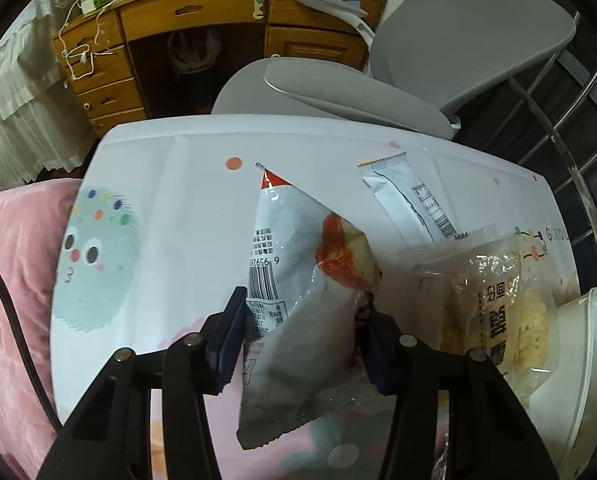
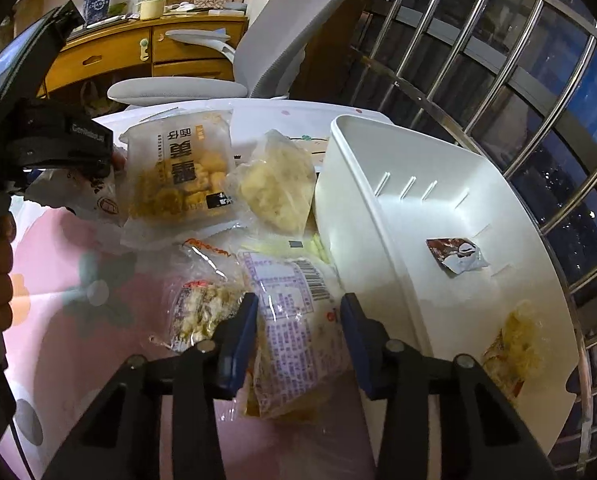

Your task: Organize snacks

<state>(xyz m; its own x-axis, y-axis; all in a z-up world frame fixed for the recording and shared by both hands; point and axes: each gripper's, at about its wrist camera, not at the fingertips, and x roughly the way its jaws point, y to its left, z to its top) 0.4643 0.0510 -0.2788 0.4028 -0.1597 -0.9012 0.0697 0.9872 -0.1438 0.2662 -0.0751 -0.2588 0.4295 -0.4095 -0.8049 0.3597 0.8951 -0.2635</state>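
Both claws [image 1: 304, 332] [image 2: 298, 332] pinch snack packets [image 1: 298, 280] [image 2: 294, 320] between their pads.

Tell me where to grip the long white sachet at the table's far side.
Grip the white sachet across its narrow middle, coming from above with jaws spanning its long edges. It lies flat and slim, partly tucked under the yellow snack pack, so its free serrated end is clearer.
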